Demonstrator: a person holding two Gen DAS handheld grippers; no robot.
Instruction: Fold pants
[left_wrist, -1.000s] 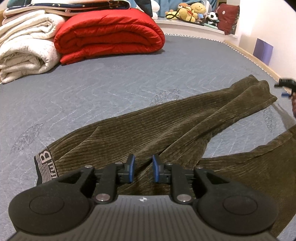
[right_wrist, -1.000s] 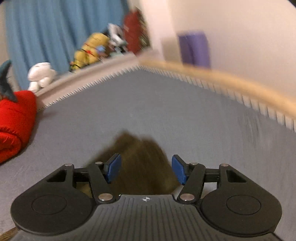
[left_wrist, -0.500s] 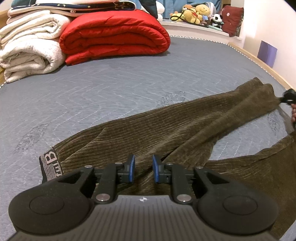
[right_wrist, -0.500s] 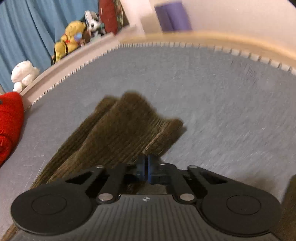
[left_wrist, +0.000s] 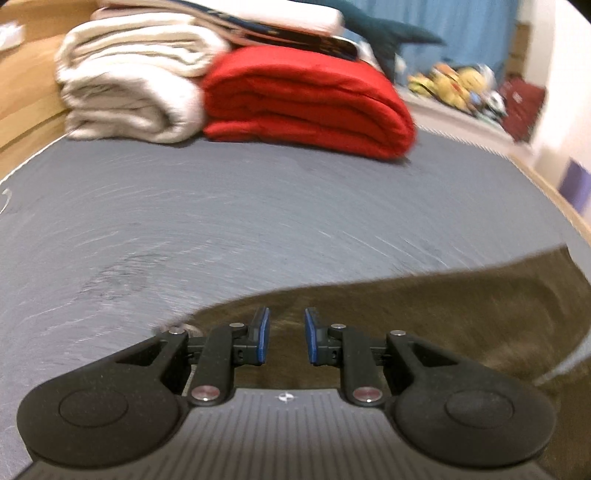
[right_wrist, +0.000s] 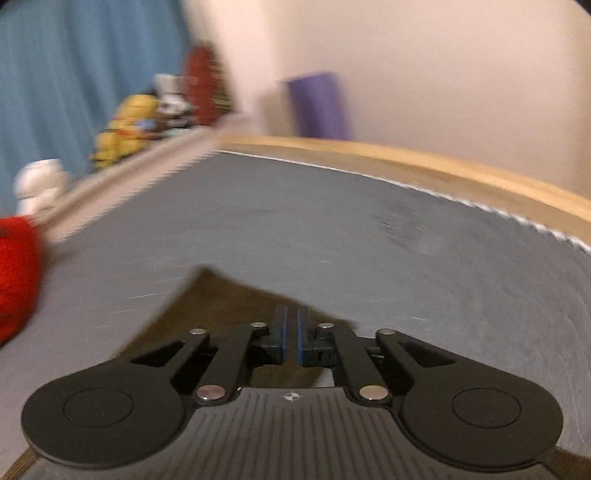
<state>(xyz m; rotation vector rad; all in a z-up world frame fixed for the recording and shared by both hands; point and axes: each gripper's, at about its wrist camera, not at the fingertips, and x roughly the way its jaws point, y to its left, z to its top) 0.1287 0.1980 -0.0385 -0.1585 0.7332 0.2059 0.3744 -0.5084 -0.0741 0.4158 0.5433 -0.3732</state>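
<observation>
Brown corduroy pants (left_wrist: 424, 317) lay on the grey bed (left_wrist: 258, 221), filling the lower right of the left view. The left tool (left_wrist: 286, 334) stood slightly spread over them, pinching nothing visible. The right tool (right_wrist: 290, 334), just easing apart, pinched a pant edge (right_wrist: 207, 306).

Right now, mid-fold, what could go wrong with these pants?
The right tongs have just closed on only a leg corner of the pants, then eased slightly, so the hem could slip out. The left tongs show a gap over the fabric. Their hold looks uncertain, so the fold may drag unevenly.
</observation>
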